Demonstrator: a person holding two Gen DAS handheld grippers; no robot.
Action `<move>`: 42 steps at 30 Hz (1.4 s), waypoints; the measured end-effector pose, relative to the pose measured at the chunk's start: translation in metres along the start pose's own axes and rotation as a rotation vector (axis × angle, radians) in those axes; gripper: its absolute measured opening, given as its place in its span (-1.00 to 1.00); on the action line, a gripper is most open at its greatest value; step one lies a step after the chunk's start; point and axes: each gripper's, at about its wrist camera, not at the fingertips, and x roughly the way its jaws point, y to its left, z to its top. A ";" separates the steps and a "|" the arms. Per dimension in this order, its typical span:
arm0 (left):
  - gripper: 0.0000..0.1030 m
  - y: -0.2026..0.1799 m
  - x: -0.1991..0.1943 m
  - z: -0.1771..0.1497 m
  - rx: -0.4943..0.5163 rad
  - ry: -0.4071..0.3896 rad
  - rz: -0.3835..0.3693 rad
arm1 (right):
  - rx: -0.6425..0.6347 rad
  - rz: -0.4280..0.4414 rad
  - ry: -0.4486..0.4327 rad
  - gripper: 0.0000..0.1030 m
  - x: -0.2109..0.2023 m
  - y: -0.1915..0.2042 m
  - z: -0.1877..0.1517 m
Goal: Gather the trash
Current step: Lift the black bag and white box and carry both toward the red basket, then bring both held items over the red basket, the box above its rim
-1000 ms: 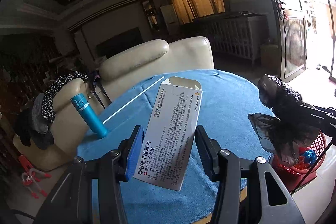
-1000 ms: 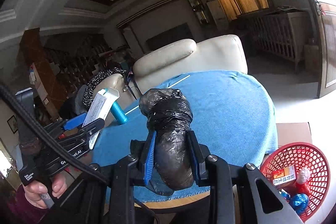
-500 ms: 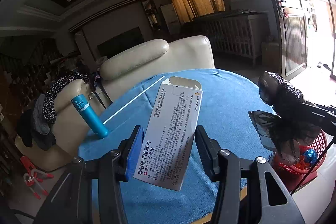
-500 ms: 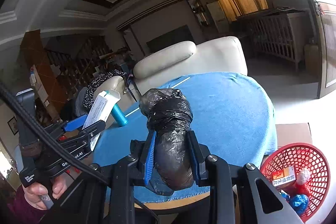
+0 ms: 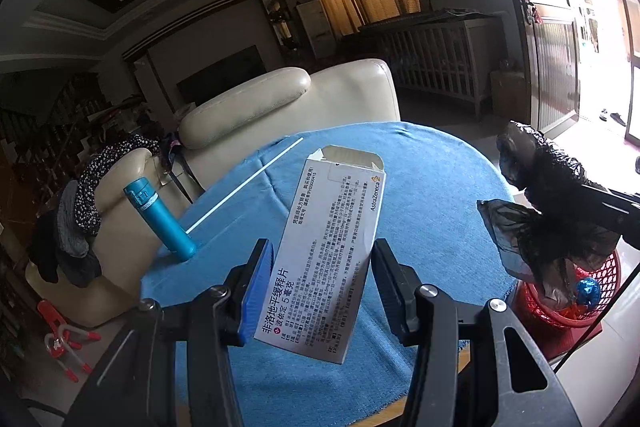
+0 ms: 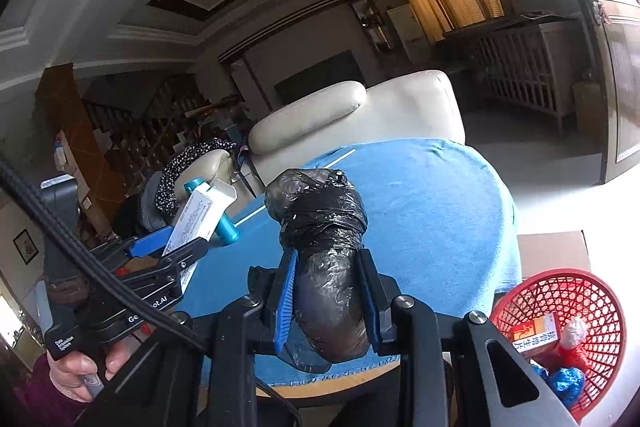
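Observation:
My left gripper [image 5: 320,283] is shut on a white medicine box [image 5: 326,251] with an open top flap, held up above the blue-covered round table [image 5: 432,187]. In the right wrist view the same white box [image 6: 200,219] shows at the left in that gripper. A crumpled black plastic bag [image 6: 324,255] is clamped between the pads of my right gripper [image 6: 326,299], over the table's near edge. From the left wrist view, the black bag [image 5: 540,211] hangs at the right. A red mesh basket [image 6: 560,307] stands on the floor at the lower right, holding a box and wrappers.
A teal bottle [image 5: 160,219] stands at the table's left edge, with a thin white stick [image 5: 244,187] lying beyond it. A cream sofa [image 5: 280,107] backs the table. A cardboard box [image 6: 552,251] sits behind the basket. A person's hand [image 6: 80,367] grips the left handle.

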 end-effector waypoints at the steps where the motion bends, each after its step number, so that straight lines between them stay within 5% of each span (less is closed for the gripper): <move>1: 0.02 -0.002 0.000 0.000 0.002 0.001 -0.004 | -0.003 -0.009 -0.004 -0.39 -0.002 0.000 -0.001; 42: 0.02 -0.084 0.003 0.008 0.123 0.062 -0.134 | 0.103 -0.123 -0.061 -0.39 -0.062 -0.054 -0.011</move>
